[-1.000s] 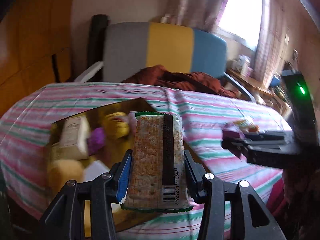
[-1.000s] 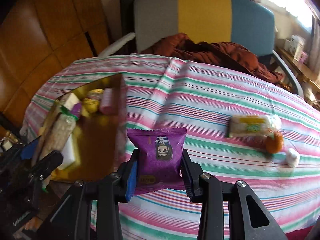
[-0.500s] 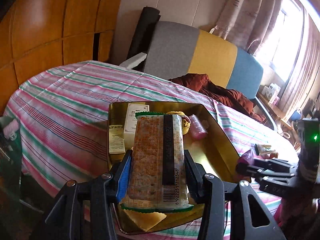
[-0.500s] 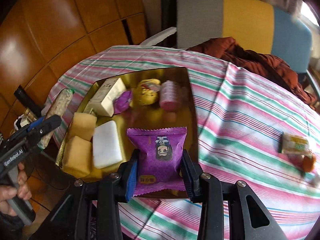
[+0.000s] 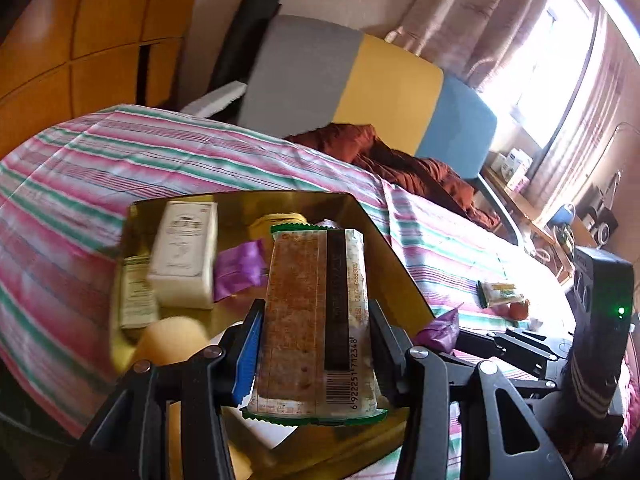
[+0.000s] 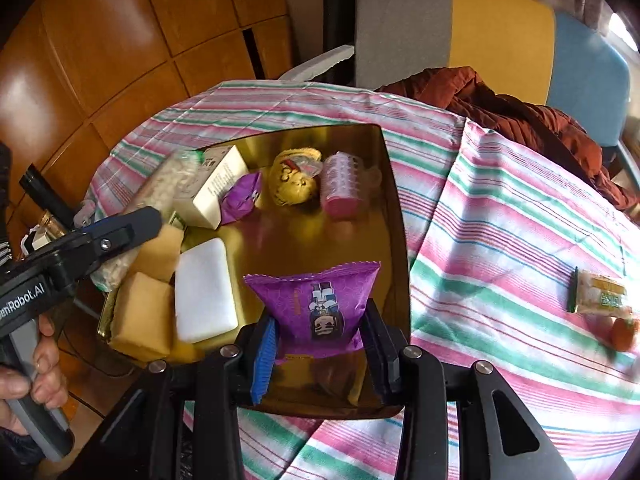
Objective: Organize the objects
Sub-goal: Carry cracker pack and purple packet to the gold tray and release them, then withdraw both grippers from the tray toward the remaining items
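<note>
My left gripper (image 5: 314,336) is shut on a long cracker packet (image 5: 316,320) with a green edge and holds it over the gold tray (image 5: 384,248). My right gripper (image 6: 320,334) is shut on a purple snack pouch (image 6: 320,308) over the tray's near right part (image 6: 394,200). The tray holds a white box (image 6: 216,188), a small purple packet (image 6: 240,198), a yellow round snack (image 6: 294,178), a pink roll (image 6: 342,184), a white block (image 6: 204,290) and yellow blocks (image 6: 140,316). The left gripper with its packet shows at the tray's left (image 6: 116,232).
A striped cloth (image 6: 500,208) covers the round table. A green-and-white snack packet (image 6: 600,294) and an orange piece (image 6: 624,330) lie on it at the right. A chair (image 6: 452,32) with a brown garment (image 6: 520,120) stands behind. Wooden panels (image 6: 100,40) are at the left.
Both grippers have come closer over the tray with their packets still held. The right gripper moved left and forward, so the tray now fills its view.
</note>
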A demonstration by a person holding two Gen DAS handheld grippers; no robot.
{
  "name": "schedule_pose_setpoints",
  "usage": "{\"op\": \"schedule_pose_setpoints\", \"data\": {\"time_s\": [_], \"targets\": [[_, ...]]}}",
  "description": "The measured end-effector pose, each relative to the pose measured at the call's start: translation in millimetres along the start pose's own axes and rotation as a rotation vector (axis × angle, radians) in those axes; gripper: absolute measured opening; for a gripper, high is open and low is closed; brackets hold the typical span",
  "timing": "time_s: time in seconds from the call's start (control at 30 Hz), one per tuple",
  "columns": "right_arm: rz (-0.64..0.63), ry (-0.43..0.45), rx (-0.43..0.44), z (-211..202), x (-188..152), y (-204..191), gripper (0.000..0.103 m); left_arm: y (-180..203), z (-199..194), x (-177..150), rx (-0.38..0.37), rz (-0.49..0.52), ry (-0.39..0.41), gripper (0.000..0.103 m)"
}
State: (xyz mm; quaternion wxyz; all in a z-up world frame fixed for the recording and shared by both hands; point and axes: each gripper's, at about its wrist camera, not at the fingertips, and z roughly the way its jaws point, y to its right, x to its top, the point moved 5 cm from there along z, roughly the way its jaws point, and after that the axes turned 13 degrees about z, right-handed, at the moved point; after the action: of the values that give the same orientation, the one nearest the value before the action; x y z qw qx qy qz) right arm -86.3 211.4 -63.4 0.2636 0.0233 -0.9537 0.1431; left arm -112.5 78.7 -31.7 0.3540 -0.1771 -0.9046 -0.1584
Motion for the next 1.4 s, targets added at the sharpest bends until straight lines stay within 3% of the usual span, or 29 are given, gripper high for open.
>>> {"op": "schedule_pose_setpoints", "data": {"time_s": [0.2, 0.3, 0.47, 0.63, 0.87, 0.93, 1.4], "targets": [[0.001, 0.017, -0.024, 10, 17, 4, 0.040, 3, 39, 8, -0.030, -0.081, -0.065, 0.050], [0.025, 0.039, -0.037, 17, 33, 9, 0.044, 0, 45, 9, -0.034, -0.115, -0.057, 0.050], [0.082, 0.065, -0.056, 22, 48, 21, 0.064, -1, 46, -2, -0.015, -0.095, -0.090, 0.050], [0.104, 0.056, -0.053, 22, 37, 28, 0.067, 6, 34, -16, 0.055, -0.014, -0.087, 0.050], [0.112, 0.067, -0.059, 13, 19, 27, 0.098, 11, 10, -29, 0.141, 0.064, -0.060, 0.050], [0.099, 0.083, -0.073, 9, 15, 25, 0.103, 11, 6, -31, 0.146, 0.063, -0.056, 0.050], [0.028, 0.162, -0.197, -17, -3, 14, 0.103, 10, -15, -45, 0.182, 0.069, -0.033, 0.050]]}}
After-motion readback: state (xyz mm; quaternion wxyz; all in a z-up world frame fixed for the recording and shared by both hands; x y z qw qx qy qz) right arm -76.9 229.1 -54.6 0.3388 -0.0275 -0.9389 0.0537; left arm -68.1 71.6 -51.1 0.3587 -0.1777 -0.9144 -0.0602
